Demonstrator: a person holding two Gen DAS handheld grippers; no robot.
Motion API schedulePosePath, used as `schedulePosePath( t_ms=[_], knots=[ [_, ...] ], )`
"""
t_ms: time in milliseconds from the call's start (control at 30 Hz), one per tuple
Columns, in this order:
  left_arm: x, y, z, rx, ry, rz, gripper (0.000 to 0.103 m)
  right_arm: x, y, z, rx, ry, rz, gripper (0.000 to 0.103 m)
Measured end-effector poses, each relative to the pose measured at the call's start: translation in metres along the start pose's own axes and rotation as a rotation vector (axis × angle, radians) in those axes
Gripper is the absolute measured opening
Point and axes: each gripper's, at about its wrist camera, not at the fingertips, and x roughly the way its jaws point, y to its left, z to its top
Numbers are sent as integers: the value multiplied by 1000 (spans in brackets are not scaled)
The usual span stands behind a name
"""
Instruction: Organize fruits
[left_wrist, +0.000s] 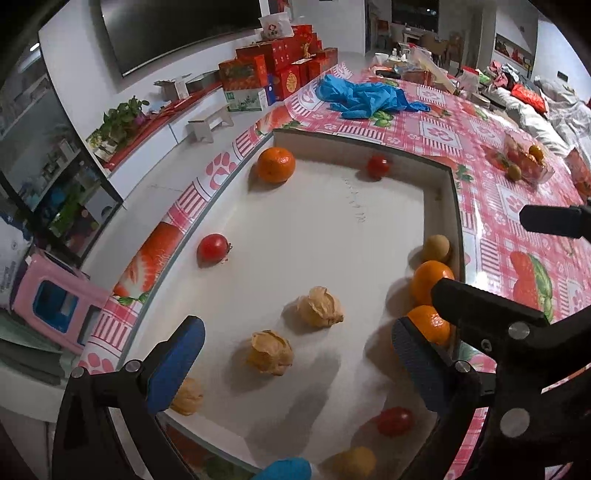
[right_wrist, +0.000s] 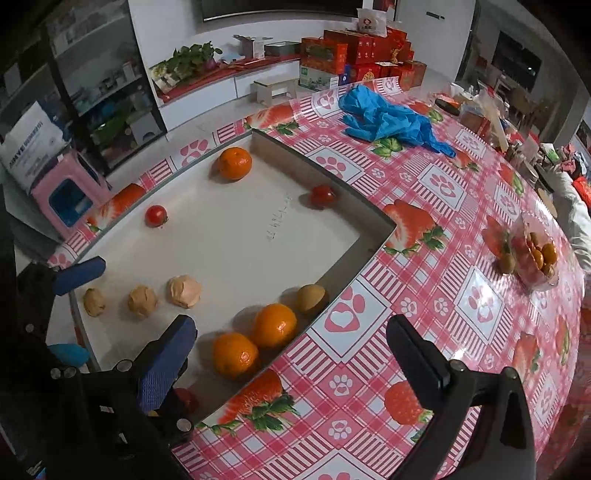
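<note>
Gaping empty, both jaws hang over the fruit-strewn white tray (right_wrist: 236, 236).

Dim interior, artificial light. Beyond the fingertips, white wall (left_wrist: 74, 55) carrying large dark screen (left_wrist: 177, 33). Below it, long low white cabinet (right_wrist: 207, 92) with red top, bearing potted plant (right_wrist: 192, 57) and stacked red gift boxes (left_wrist: 284, 59). Small white stool (right_wrist: 275, 88) on pale floor (left_wrist: 147, 188) in front. Left of the fingers, dark glass-fronted shelving (right_wrist: 99, 85) and pink box (right_wrist: 70, 195). Table under pink checked cloth (right_wrist: 424, 206) with strawberry and paw prints; crumpled blue plastic (right_wrist: 388, 118) on it, far side.
</note>
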Motion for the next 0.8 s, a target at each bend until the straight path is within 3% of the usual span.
schedulePosePath(
  t_ms=[800],
  knots=[
    [-2, -4, -2, 27, -9, 34, 102, -1, 1, -5, -25, 1, -27, 103]
  ],
)
